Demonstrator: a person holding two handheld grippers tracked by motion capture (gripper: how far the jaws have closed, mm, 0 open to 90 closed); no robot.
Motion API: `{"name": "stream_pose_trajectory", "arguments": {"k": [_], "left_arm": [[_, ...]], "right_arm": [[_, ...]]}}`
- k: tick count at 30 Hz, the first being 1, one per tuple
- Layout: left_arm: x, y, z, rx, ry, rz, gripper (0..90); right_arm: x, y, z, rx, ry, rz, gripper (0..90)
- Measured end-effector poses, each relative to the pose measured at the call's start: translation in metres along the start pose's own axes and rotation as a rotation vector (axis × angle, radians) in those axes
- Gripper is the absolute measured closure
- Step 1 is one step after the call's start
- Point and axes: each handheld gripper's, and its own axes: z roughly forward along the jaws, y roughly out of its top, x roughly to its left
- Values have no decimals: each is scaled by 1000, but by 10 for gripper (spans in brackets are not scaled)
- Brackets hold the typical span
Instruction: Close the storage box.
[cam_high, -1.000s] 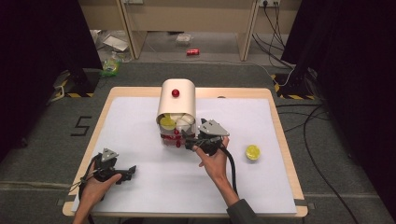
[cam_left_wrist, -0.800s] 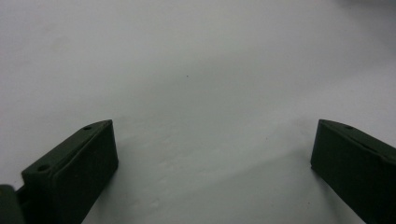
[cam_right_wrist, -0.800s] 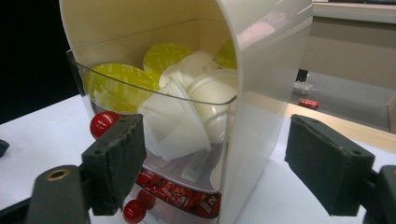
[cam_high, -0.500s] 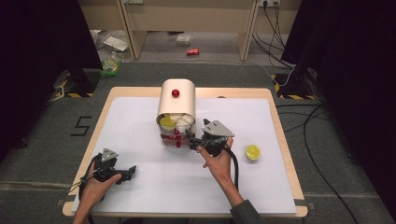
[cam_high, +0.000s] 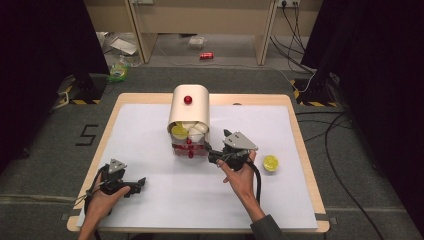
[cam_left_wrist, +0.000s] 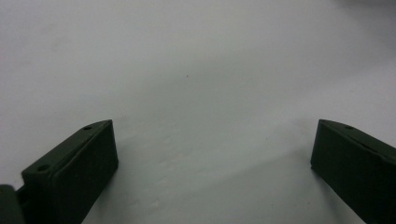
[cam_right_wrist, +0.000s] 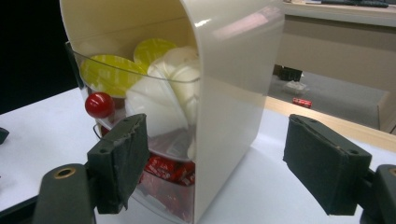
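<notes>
**benchwatcher:** Capsule dispenser (cam_high: 189, 116), the cream arch-topped box with a red knob, sits mid-table toward the far edge on the white mat (cam_high: 150, 210) in the high view. Yellow-lidded and white pods show in its clear front drawer, red packets lower down. Right gripper (cam_high: 212, 154) is right beside the drawer's front corner; I can't tell if it touches. One loose yellow pod (cam_high: 270, 162) lies well apart on the right. Left gripper (cam_high: 138, 182) rests near the front-left corner, in the person's hand.

**tinkerpaul:** Jaws?

**benchwatcher:** Left gripper view: both black jaws spread wide over bare mat, holding nothing. Right gripper view: jaws also wide, empty. One stands in front of the clear drawer (cam_right_wrist: 140, 135), just below its red ball knob (cam_right_wrist: 99, 104); the other hangs out past the cream wall.

**tinkerpaul:** So what's the trick?

**benchwatcher:** My guess is it's a drawer pull. I'd centre on that red ball, close squarely, then draw straight out so the box doesn't slide or tip.

**tinkerpaul:** Any branding?

**benchwatcher:** Nothing readable on the pods. Only a "5" marked on the floor (cam_high: 87, 134), left of the table.
</notes>
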Motion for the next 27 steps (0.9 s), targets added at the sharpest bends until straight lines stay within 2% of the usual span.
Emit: {"name": "stream_pose_trajectory", "arguments": {"k": [13,16,27], "left_arm": [[0,0,0,1,2,2,0],[0,0,0,1,2,2,0],[0,0,0,0,1,2,0]], "right_arm": [[-13,-11,-14,16,-15,40,227],[-15,-12,-18,9,-20,37,227],[-29,-19,-37,14,-70,65,229]]}}
